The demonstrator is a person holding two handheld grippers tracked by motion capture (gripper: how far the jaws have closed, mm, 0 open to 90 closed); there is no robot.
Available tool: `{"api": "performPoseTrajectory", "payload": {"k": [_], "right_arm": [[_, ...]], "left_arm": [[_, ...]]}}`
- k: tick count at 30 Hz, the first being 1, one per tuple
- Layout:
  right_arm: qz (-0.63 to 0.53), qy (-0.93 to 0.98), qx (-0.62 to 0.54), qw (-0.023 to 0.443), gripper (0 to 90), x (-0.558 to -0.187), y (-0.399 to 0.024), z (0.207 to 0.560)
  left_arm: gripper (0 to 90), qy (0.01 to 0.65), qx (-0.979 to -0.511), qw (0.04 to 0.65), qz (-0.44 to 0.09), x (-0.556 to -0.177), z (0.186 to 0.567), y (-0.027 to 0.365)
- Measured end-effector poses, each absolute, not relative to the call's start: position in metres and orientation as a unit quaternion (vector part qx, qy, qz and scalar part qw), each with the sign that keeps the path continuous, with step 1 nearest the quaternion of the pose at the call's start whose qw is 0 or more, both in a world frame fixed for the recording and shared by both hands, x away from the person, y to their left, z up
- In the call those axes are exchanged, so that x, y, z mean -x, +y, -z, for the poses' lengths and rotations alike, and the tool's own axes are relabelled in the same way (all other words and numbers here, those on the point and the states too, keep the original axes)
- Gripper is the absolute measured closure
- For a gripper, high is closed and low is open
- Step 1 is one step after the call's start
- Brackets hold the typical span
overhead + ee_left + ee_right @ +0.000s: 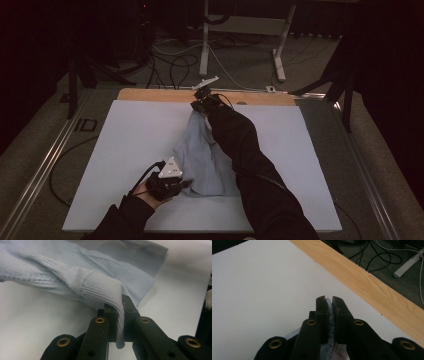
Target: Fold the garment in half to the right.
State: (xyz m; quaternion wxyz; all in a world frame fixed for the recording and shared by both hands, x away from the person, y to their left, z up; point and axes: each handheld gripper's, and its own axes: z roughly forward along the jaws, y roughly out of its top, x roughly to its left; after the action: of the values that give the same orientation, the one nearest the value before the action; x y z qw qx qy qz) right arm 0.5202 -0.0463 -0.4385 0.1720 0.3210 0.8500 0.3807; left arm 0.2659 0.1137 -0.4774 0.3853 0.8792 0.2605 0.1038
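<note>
The room around me is dark, with cables and desk legs on the floor beyond, and the counter (125,150) in front of me is covered in a white sheet with a strip of bare wood along its far edge. A pale blue knitted garment (200,155) lies stretched down the middle of it, from near the far edge back toward the near edge.

My left gripper (119,322) has its jaws closed on a ribbed hem or cuff near the near edge, the knit folding over the tips. My right gripper (328,315), out by the far edge, has its jaws pinched on a thin bunch of blue cloth.

I judge the garment light, soft and limp, likely to sag and stretch between my two holds. Ribbed edges and seams look the surest places to grip; the plain knit might slip or pull thin.
</note>
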Motion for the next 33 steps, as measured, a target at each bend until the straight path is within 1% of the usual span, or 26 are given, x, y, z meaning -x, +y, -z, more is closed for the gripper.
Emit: {"api": "performPoseTrajectory", "payload": {"k": [18, 33], "right_arm": [[-0.391, 0.839, -0.332, 0.180, 84.8, -0.519, -0.083, 0.430], [-0.395, 0.834, -0.340, 0.182, 84.7, -0.520, -0.116, 0.427]], "left_arm": [[87.0, 0.229, -0.888, 0.382, -0.109, -0.271, 0.466, 0.085], [87.0, 0.205, -0.897, 0.378, -0.104, -0.278, 0.466, 0.056]]}}
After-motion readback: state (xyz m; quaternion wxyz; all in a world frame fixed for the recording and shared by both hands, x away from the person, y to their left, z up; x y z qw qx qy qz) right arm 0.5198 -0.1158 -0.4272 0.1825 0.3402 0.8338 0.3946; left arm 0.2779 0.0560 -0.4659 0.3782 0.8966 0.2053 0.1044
